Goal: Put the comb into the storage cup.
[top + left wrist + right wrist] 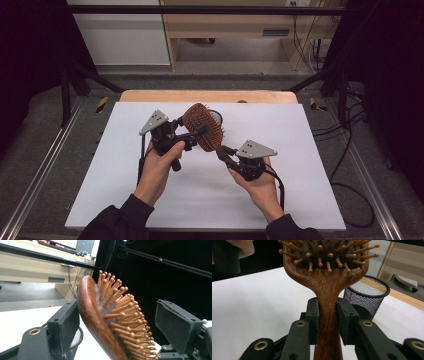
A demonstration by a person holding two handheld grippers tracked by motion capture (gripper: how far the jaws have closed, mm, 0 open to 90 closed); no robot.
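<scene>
Now the right gripper (pixel 223 151) clamps the hairbrush (pixel 202 127) handle mid-frame, while the left gripper (pixel 200 132) jaws stand loose around its head.

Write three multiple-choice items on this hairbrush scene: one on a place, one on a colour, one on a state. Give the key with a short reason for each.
1. Where does the mesh cup stand?
A. On the white table, behind the hairbrush
B. On the floor beside the table
C. Between the left gripper's fingers

2. What colour is the hairbrush?
A. Blue plastic
B. Brown wood with lighter wooden pins
C. White

3. How does the right gripper stand on the hairbrush?
A. Open, well clear of it
B. Shut on its handle
C. Shut on its pins

Key:
1 A: the right gripper view shows the cup on the white surface past the brush.
2 B: both gripper views show the wood grain and ball-tipped pins.
3 B: both fingers press the handle below the head, while the left gripper only straddles the head, one finger clear of the pins.
</scene>
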